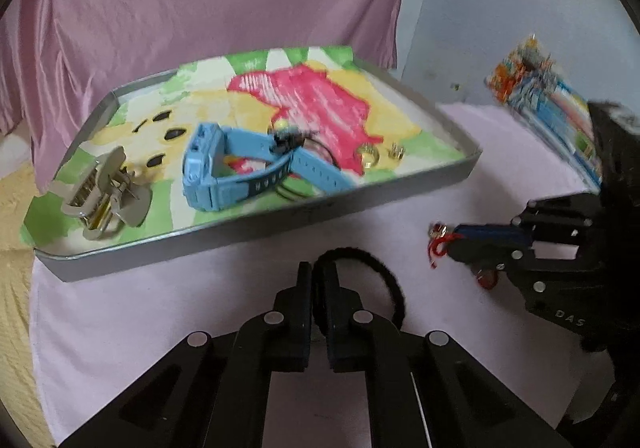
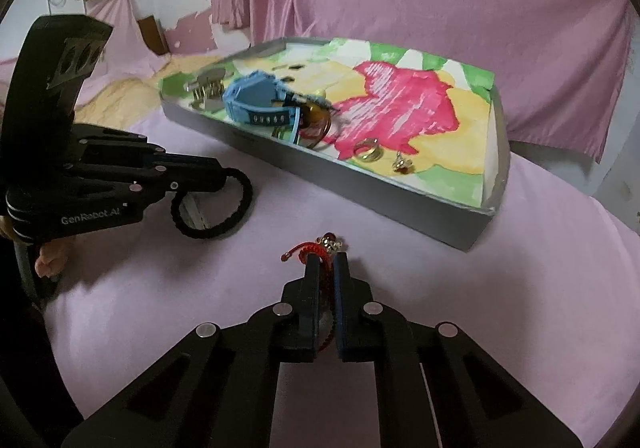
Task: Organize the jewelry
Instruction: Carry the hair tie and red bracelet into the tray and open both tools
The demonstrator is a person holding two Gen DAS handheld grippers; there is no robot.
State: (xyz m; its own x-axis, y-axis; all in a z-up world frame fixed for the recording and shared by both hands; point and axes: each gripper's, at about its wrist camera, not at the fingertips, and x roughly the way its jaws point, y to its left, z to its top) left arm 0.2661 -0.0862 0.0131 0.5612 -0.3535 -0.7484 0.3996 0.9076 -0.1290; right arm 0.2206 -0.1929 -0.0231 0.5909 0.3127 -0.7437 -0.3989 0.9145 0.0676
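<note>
A grey tray [image 1: 256,224] [image 2: 384,204] with a colourful lining lies on the pink cloth. In it are a blue watch [image 1: 224,168] [image 2: 256,104], a beige hair claw [image 1: 102,192] [image 2: 206,88], a gold ring [image 1: 369,158] [image 2: 368,150], a small earring [image 1: 397,151] [image 2: 402,164] and a bangle [image 2: 320,128]. My left gripper [image 1: 318,272] [image 2: 224,176] is shut on a black hair tie [image 1: 384,280] [image 2: 216,208], in front of the tray. My right gripper [image 2: 327,258] [image 1: 448,238] is shut on a red cord bracelet [image 2: 316,246] [image 1: 438,244] with a gold charm.
Pink curtains [image 2: 440,8] hang behind the tray. A colourful packet [image 1: 552,112] lies on the cloth at the right in the left wrist view. A yellow cloth [image 1: 16,248] covers the area at the left.
</note>
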